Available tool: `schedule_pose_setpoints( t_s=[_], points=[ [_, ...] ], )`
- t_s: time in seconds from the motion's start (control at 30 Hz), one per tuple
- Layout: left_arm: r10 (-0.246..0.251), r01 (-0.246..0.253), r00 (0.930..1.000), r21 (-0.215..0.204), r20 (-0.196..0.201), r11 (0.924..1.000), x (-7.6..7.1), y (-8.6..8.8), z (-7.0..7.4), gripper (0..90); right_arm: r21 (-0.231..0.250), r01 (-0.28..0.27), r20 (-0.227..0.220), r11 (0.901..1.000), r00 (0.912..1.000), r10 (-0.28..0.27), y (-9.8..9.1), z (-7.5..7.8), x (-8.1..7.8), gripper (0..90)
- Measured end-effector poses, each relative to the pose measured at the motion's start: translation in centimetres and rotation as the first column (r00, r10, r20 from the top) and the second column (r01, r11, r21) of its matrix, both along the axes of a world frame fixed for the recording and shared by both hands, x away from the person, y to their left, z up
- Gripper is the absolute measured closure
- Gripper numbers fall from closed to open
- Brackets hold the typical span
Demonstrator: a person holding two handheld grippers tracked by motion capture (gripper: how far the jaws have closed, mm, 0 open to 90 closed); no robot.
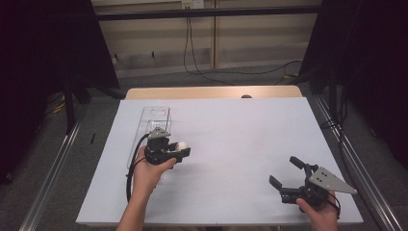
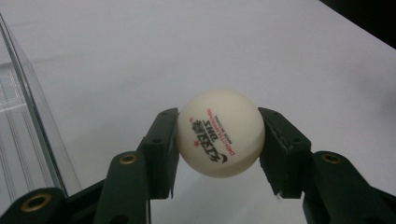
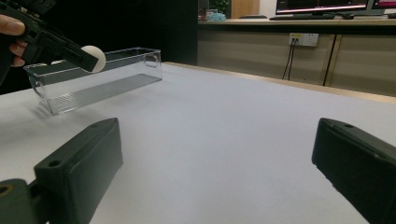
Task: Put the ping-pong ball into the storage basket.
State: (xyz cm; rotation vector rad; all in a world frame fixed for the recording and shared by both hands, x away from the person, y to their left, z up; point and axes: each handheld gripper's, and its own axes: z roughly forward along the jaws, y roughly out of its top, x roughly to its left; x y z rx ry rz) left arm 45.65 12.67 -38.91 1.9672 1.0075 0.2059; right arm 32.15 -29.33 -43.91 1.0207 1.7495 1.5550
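A white ping-pong ball [image 2: 219, 133] with red and black print sits clamped between the two black jaws of my left gripper [image 2: 218, 140], held above the white table cover. From above, that left gripper [image 1: 179, 150] hovers just right of a clear plastic bin [image 1: 155, 115], with the ball [image 1: 183, 145] at its tip. My right gripper [image 1: 286, 172] rests near the front right of the table, jaws wide apart and empty. In the right gripper view the ball [image 3: 95, 58] appears far left, in front of the clear bin [image 3: 100, 79].
The white sheet [image 1: 231, 144] covers the wooden table [image 1: 211, 92]. Dark curtains flank both sides and cables hang at the back wall. Metal rails run along the table's left and right.
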Motion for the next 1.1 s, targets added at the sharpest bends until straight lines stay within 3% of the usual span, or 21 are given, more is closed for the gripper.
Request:
schedule_pose_setpoints(
  t_s=[0.37,0.53,0.6,0.67,1.1],
  points=[
    [-0.002,0.002,1.0000,0.009,-0.006,1.0000,0.1,0.4,-0.1,51.1,0.001,0.005,0.002,1.0000,1.0000,-0.005,0.1,0.0,0.0,1.3],
    [0.012,-0.012,0.9999,-0.016,-0.009,0.9998,0.1,0.4,0.0,51.1,-0.003,0.000,0.003,1.0000,1.0000,0.000,0.1,0.0,0.1,1.3],
    [0.005,-0.005,1.0000,0.001,-0.006,1.0000,0.1,0.6,0.1,51.1,-0.003,0.000,0.003,1.0000,1.0000,0.000,0.1,0.0,0.0,1.3],
    [0.018,-0.018,0.9998,-0.013,-0.006,0.9998,0.1,0.6,0.1,51.1,-0.002,-0.001,0.003,1.0000,1.0000,0.001,0.1,0.0,0.0,1.3],
    [0.035,-0.035,0.9994,-0.001,-0.001,0.9994,0.1,1.7,0.5,51.1,-0.004,0.006,0.007,1.0000,1.0000,-0.006,0.1,0.0,0.1,1.3]
  ],
)
